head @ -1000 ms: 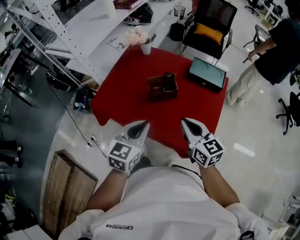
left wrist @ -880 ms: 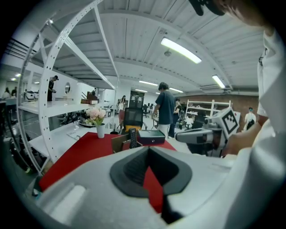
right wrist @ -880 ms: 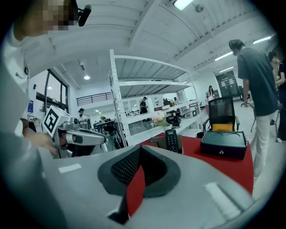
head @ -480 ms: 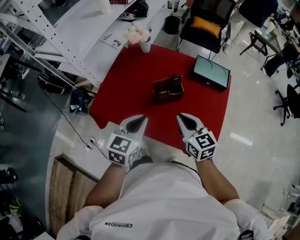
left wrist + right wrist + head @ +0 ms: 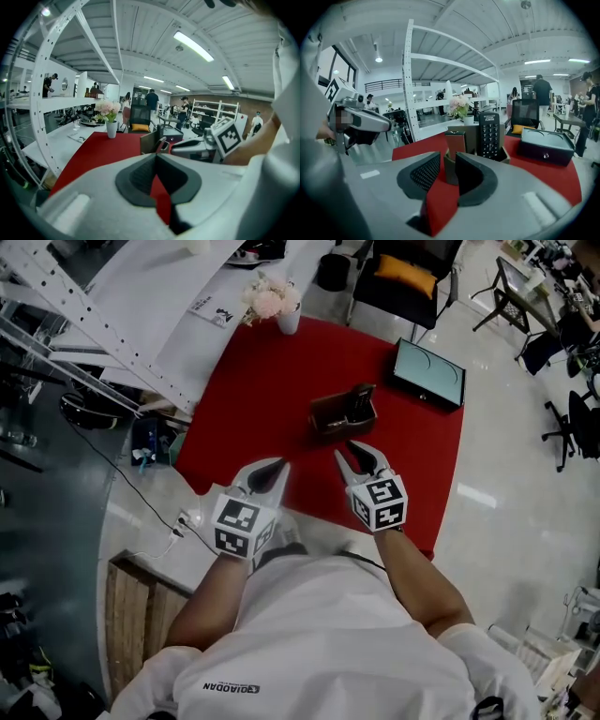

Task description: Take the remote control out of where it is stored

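Nearest the camera, the left gripper (image 5: 269, 468) hangs above the near edge of the red-covered square table (image 5: 267, 390). Its jaws are pressed together at the tips, with nothing between them; in its own view (image 5: 155, 157) only a sliver of red cloth shows below the closed tips.

The right gripper (image 5: 353, 453) is over the middle of the table, farther in than the left and just short of the brown box-shaped holder (image 5: 330, 418). Its jaws have just been opening and now stand partly spread. In the right gripper view (image 5: 448, 161) a front corner of the holder (image 5: 454, 140) appears through the gap, but the pads do not press on it, and whether it reaches in between them cannot be told.

The black push-button remote control (image 5: 489, 133) stands upright in the holder, keypad facing the gripper. From the head view it shows as a dark bar (image 5: 359, 401) at the holder's right end.

Beyond, a dark teal-topped flat box (image 5: 428, 374) lies at the far right corner. A white vase of pink flowers (image 5: 272, 301) stands at the far left corner. A black office chair with an orange cushion (image 5: 403, 273) stands past the far edge.
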{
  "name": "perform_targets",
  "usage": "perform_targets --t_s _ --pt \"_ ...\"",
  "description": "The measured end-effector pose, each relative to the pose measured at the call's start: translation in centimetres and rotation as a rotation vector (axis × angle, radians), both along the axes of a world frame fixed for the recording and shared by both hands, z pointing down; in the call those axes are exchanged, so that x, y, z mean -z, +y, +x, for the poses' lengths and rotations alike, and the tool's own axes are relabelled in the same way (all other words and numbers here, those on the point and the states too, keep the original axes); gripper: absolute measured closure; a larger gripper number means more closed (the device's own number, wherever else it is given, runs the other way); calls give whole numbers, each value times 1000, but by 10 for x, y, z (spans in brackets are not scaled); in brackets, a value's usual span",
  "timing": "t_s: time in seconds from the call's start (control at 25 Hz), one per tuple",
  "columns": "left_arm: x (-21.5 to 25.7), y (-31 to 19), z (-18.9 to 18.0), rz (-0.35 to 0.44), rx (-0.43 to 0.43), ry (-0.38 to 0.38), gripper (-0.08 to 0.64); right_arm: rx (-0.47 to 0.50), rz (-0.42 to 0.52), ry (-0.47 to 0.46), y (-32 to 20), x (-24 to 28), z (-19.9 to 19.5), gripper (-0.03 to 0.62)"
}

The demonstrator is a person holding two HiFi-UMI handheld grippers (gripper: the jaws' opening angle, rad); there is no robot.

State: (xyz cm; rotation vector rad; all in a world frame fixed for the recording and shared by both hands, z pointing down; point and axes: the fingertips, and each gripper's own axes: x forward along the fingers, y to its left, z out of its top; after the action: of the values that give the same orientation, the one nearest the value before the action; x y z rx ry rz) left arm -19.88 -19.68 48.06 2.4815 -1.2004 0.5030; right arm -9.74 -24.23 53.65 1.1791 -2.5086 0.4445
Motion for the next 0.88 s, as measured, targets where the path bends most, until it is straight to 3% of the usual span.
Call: perform_targets --t_s 0.32,0.88 --pt "-17 -11 -25 -46 -38 -14 557 -102 -46 13 -34 -30 -10 400" --pt "-30 -23 -45 -77 -110 -4 557 -172 -34 50 -60 -42 -23 362"
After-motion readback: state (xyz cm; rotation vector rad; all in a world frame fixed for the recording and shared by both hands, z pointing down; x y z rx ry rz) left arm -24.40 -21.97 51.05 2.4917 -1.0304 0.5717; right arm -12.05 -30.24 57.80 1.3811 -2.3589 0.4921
